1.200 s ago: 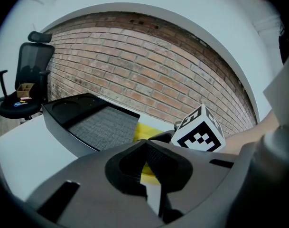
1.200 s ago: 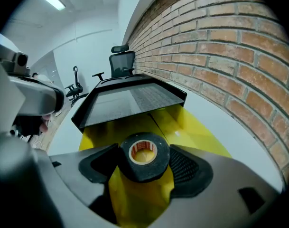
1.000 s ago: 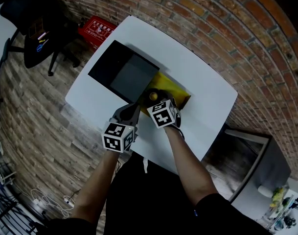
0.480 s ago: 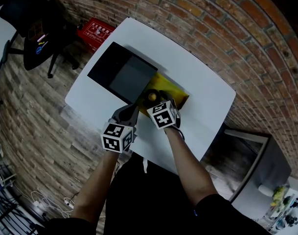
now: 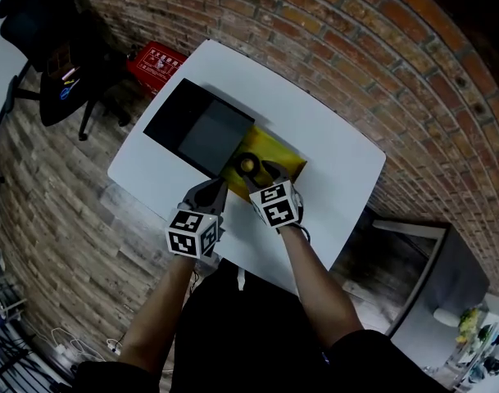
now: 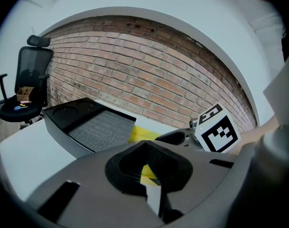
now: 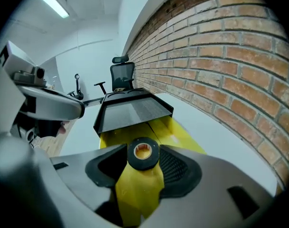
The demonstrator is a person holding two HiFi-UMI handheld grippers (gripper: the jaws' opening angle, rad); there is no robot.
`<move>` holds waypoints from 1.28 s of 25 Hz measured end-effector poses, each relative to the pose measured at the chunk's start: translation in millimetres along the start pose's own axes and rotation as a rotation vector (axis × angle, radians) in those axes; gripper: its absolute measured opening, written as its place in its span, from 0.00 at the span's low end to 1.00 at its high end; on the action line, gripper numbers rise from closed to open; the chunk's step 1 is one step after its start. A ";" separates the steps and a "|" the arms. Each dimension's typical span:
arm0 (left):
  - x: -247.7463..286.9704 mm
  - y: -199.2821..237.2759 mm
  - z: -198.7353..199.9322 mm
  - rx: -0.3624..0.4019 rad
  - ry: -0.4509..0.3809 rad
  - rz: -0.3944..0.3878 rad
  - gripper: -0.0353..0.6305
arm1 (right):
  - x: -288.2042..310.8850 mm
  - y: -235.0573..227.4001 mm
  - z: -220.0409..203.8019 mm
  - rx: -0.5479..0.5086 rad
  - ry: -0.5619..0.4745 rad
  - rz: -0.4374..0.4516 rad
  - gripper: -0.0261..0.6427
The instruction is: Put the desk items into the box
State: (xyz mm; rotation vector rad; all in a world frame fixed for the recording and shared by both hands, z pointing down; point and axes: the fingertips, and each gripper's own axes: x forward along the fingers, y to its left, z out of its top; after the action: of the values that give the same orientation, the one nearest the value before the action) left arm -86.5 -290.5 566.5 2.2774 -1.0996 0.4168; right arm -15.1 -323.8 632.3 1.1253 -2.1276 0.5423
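While the tape (image 7: 143,154) is bound for the box (image 5: 171,113), the right gripper (image 5: 254,173) has it between its jaws. They have just been closing and now press on the roll's sides, apparently to carry it. The roll sits just beside the box's near corner, over a yellow sheet (image 5: 280,155) that lies against the box wall on the table (image 5: 331,162); it is not yet in the box. The right forearm reaches forward with the gripper tilted down toward the box. The left gripper (image 5: 219,188) hangs off the box's near edge, its jaws a narrow slit apart and empty, probably kept clear of the carry.
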 end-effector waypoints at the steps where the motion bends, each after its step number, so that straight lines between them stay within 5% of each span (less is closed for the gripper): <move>1: -1.2 -2.0 0.8 0.003 -0.002 -0.001 0.06 | -4.6 -1.1 -0.8 -0.004 -0.012 -0.005 0.36; 8: -13.5 -17.3 7.6 0.037 -0.019 -0.007 0.06 | -52.6 -7.5 -3.1 0.088 -0.123 -0.020 0.10; 14: -29.7 -33.8 17.4 0.063 -0.052 -0.015 0.06 | -103.3 2.7 -0.4 0.124 -0.221 0.053 0.07; 32: -85.3 -69.5 40.3 0.079 -0.155 -0.020 0.06 | -231.9 -4.0 5.3 0.148 -0.434 -0.008 0.07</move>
State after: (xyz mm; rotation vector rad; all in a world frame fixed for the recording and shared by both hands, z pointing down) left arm -82.7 -228.4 467.2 2.4214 -1.1531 0.2843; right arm 81.5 -198.7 462.5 1.4386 -2.4797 0.4910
